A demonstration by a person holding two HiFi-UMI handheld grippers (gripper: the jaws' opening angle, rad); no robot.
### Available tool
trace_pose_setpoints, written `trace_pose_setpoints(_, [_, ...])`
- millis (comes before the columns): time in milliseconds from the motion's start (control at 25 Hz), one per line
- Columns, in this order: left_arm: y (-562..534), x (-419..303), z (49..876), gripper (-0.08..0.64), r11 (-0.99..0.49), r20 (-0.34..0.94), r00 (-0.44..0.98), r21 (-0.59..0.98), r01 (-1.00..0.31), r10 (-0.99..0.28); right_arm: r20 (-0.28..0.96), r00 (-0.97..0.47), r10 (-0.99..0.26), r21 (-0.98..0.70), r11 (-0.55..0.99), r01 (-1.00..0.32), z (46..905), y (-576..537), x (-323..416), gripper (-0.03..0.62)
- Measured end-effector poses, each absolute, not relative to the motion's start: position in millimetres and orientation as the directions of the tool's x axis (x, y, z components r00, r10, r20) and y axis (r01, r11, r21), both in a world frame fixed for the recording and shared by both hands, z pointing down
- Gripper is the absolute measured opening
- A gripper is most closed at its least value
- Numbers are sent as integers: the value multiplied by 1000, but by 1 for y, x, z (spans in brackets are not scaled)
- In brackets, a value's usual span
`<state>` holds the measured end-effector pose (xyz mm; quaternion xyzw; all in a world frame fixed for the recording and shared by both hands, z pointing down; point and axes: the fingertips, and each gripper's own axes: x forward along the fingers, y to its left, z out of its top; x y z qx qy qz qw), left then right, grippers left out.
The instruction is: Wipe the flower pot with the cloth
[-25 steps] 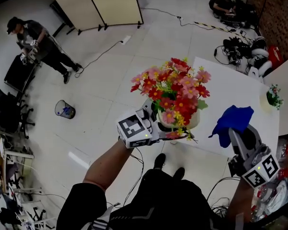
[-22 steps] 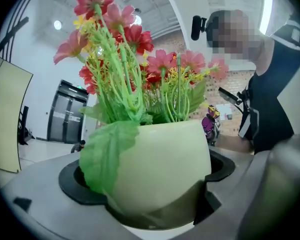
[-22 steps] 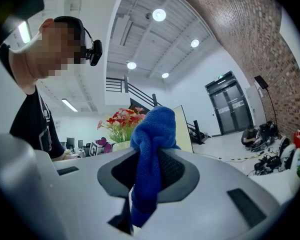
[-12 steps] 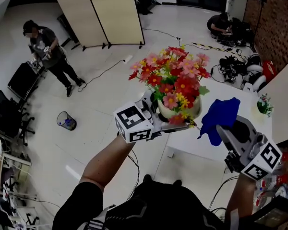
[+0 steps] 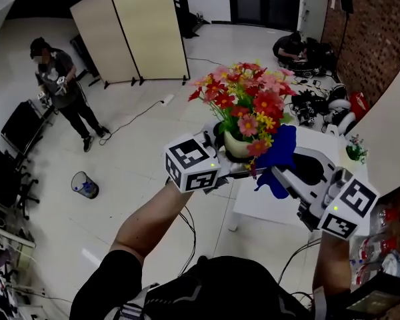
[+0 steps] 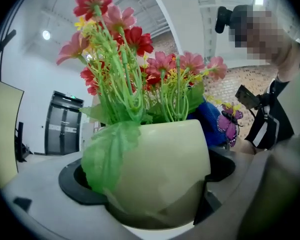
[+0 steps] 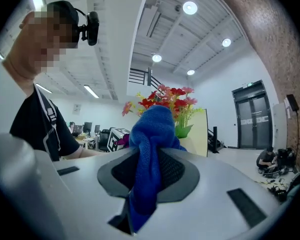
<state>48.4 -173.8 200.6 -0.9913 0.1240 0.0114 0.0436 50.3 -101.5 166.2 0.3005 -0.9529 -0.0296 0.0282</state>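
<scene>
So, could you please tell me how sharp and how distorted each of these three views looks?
Head view: evenly lit, sharp, wide-angle stretch towards the edges. Left gripper view: fisheye circle with dark corners, the flower pot looming large up close. Right gripper view: same fisheye, the cloth sharp, the ceiling lamps glaring.

No readable words, brands or numbers anywhere — only black-and-white square patterns on the left marker cube [image 5: 191, 165], eight o'clock of the flower pot [image 5: 235, 145], and the right marker cube [image 5: 347, 207], four o'clock.
</scene>
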Motion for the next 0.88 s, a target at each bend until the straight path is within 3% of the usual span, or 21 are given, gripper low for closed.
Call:
trace_pose_setpoints(560, [-116,41,172,583,-991,-135,990,-123,-49,-32,46,-759,-649,21,761,-649,150,-118,93,65])
trace_pose_setpoints(880, [-122,20,158,583,-993,-177,983,-101,-60,-41,-41,-765,-642,-17,766,-642,139,-105,104,66])
